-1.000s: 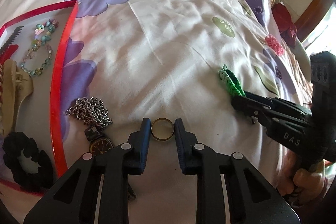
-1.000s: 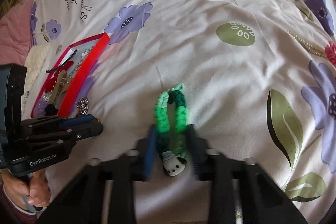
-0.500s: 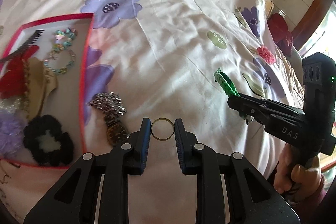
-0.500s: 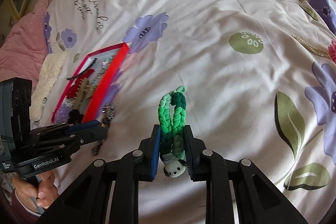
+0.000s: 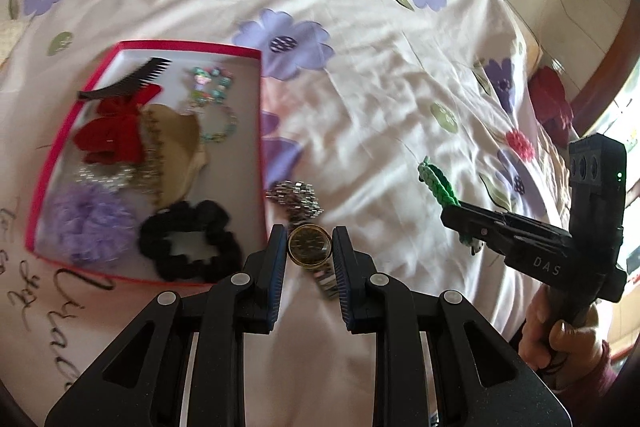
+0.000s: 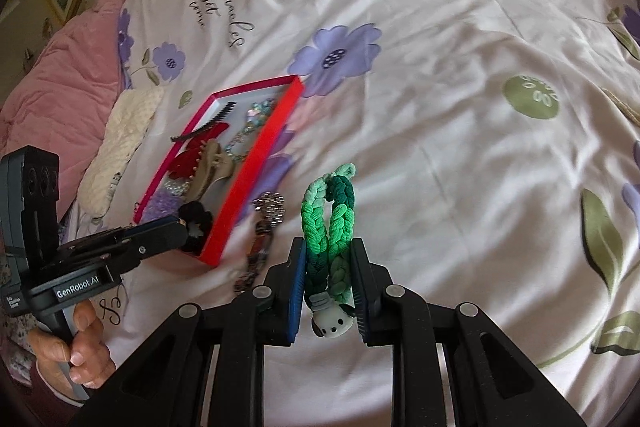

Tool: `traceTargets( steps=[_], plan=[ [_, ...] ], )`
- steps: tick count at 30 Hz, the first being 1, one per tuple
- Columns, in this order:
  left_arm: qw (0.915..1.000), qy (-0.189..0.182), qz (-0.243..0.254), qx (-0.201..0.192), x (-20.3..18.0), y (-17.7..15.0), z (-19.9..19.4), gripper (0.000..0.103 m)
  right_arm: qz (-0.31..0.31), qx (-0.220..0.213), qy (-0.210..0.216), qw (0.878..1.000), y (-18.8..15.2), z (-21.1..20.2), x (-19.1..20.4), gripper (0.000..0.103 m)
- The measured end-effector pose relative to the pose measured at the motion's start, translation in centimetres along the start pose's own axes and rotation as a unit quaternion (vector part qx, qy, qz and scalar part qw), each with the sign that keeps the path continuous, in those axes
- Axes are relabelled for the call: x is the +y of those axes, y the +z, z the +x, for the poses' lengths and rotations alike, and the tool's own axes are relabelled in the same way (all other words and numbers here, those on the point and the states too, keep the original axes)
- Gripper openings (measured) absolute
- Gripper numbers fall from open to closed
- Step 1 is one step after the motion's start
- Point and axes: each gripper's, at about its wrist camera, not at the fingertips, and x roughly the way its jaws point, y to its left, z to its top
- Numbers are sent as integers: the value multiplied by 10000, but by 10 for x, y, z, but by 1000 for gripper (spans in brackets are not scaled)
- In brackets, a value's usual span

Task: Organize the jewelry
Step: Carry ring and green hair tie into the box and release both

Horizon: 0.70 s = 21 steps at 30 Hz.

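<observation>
Right gripper (image 6: 328,243) is closed on a green braided cord bracelet (image 6: 316,223), both strands pinched side by side between its fingers. The bracelet is soft, light and grippy, so this mid-length hold looks secure, though it would sag if taken by one end. Its long axis runs along the fingers, the loop end pointing forward and the white puppy charm (image 6: 330,323) hanging at the back. Left gripper (image 5: 309,233) seems to pinch a thin gold ring (image 5: 310,264) across its width, face-on to the camera; it is hard and slick, so it could pop out. A dial showing inside it is probably the steel-chain wristwatch (image 5: 298,197), which lies just beside the red-rimmed shallow box (image 5: 262,131) of hair pieces on the floral bedspread (image 5: 380,87).
</observation>
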Motion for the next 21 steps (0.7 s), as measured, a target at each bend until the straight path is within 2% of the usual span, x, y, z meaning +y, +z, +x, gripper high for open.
traceTargets(
  steps=[11,21],
  plan=[
    [9975,398,-475,-332,55,-5,-38,21,-316,97,314,9990,7,15,40,21],
    [9934,674,-790,-498,95,-5,-52,21,-747,195,646,9949,12,34,89,21]
  ],
)
